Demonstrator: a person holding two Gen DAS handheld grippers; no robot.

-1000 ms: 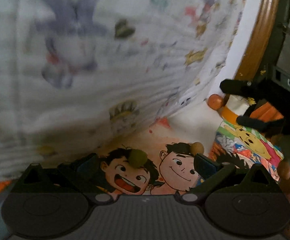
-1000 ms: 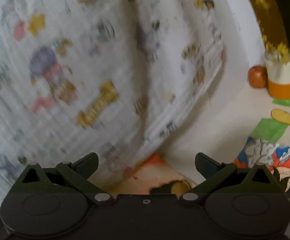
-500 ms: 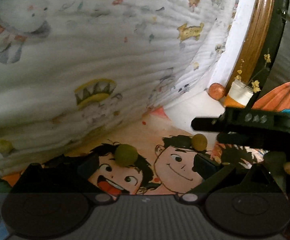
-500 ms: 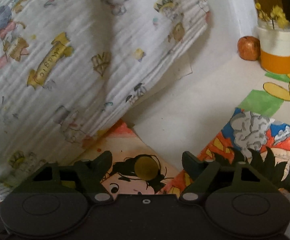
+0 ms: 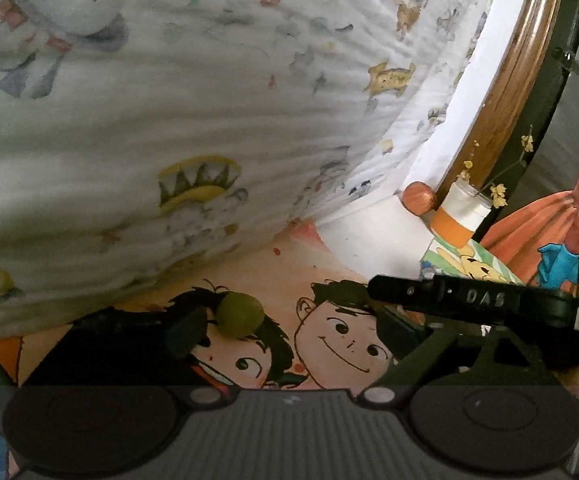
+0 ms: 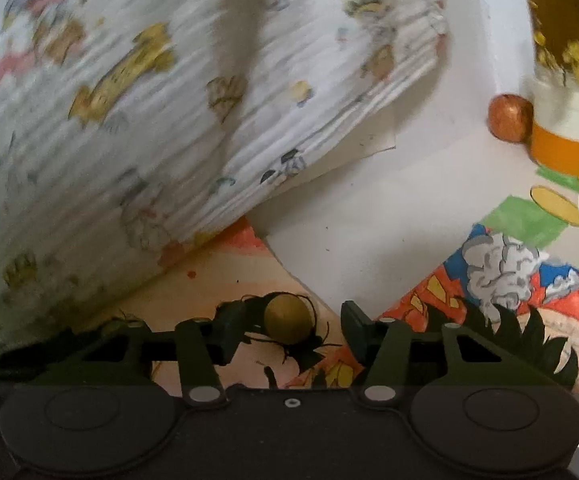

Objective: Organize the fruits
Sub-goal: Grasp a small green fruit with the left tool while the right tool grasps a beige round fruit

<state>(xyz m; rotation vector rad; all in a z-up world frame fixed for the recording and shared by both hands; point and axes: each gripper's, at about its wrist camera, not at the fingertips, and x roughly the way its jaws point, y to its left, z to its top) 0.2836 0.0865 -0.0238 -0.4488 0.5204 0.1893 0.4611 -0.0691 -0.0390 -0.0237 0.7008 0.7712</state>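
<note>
A small green round fruit [image 5: 239, 314] lies on the cartoon-print mat, just ahead of my left gripper [image 5: 289, 330], nearer its left finger. My left gripper is open and empty. A small yellow-brown round fruit [image 6: 288, 319] lies between the fingers of my right gripper [image 6: 291, 330], close to the left finger. The jaws stand apart around it and I cannot tell whether they touch it. The right gripper's body [image 5: 469, 300] crosses the right of the left wrist view and hides that fruit there. A small reddish-brown fruit [image 6: 508, 118] sits by the far wall.
A folded white cartoon-print blanket [image 5: 169, 100] rises right behind the fruits. A white and orange jar with yellow flowers [image 6: 565, 136] stands at the back right beside a wooden frame [image 5: 509, 80]. Coloured cartoon drawings [image 6: 509, 280] cover the surface.
My right gripper has moved forward and narrowed its jaws around the yellow-brown fruit. In the left wrist view the right gripper has come across and now covers that fruit. The green fruit has not moved.
</note>
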